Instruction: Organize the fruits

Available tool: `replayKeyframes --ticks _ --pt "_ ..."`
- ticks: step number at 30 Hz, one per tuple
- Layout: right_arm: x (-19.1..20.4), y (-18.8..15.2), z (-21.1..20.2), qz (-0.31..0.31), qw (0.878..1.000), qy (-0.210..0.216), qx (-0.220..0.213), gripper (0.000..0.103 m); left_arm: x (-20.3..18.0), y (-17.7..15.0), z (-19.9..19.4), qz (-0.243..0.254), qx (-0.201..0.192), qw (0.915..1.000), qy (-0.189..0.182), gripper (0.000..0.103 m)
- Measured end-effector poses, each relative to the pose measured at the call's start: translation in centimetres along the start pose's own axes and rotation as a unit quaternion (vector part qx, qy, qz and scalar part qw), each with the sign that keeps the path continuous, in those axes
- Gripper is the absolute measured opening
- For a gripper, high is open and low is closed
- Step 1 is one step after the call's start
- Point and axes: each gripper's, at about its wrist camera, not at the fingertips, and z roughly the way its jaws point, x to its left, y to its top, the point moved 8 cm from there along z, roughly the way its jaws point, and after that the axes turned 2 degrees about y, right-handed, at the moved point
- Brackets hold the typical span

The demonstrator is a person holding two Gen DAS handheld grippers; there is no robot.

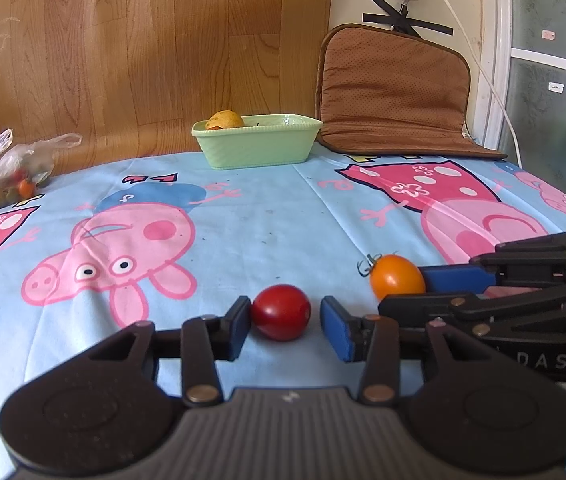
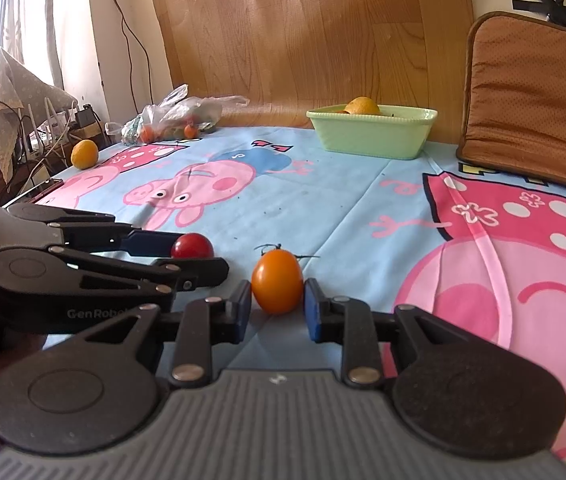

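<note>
left fingers [image 1: 285, 322] part-open, straddling red tomato [image 1: 281, 317] | right fingers [image 2: 278, 306] part-open, straddling orange tomato [image 2: 277, 281]

Right claw [image 2: 277, 307] parted around orange tomato [image 2: 277, 281] on tablecloth [image 2: 347, 216].

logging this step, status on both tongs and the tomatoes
Left tongs open around red cherry tomato. Right tongs open around orange cherry tomato. Green basket at far edge, path clear.

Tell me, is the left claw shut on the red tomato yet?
Not yet. The left claw is open around the red tomato: one pad touches or nearly touches it, while a clear gap shows at the other. The tomato rests on the tablecloth.
</note>
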Motion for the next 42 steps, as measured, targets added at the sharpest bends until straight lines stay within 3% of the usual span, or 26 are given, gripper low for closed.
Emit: replayKeyframes --ticks 42 --pt "-0.5 -0.03 -0.33 0.019 1.0 0.014 -0.005 0.032 0.8 0.0 -0.06 -0.036 -0.001 0.999 -0.026 0.064"
